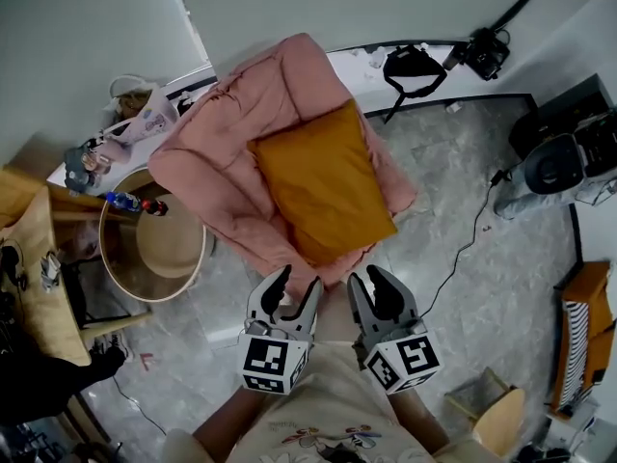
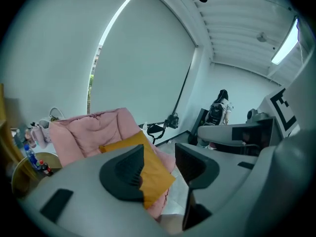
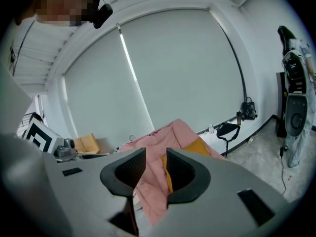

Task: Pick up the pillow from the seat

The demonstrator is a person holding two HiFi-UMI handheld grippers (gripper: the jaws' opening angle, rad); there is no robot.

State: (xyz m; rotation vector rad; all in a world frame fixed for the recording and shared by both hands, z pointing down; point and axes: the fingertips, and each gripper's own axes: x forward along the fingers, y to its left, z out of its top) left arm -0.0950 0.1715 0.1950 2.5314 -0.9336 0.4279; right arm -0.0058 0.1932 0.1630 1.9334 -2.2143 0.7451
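An orange-brown pillow (image 1: 323, 183) lies tilted on the seat of a pink padded chair (image 1: 222, 152). Both grippers hang side by side just in front of the chair's near edge, apart from the pillow. My left gripper (image 1: 297, 283) stands open with nothing between its jaws; in the left gripper view the pillow (image 2: 153, 167) shows through the gap of that gripper (image 2: 159, 152), ahead on the pink chair (image 2: 89, 132). My right gripper (image 1: 367, 278) is open by a narrow gap, empty. In the right gripper view this gripper (image 3: 156, 154) faces the chair (image 3: 153, 179), and a pillow corner (image 3: 200, 146) peeks out behind the right jaw.
A round side table (image 1: 154, 249) with small bottles stands left of the chair, beside a wooden table (image 1: 39, 278). A black bag (image 1: 413, 66) and a camera (image 1: 485, 51) sit by the far wall. A cable (image 1: 463, 249) runs over the marble floor at right.
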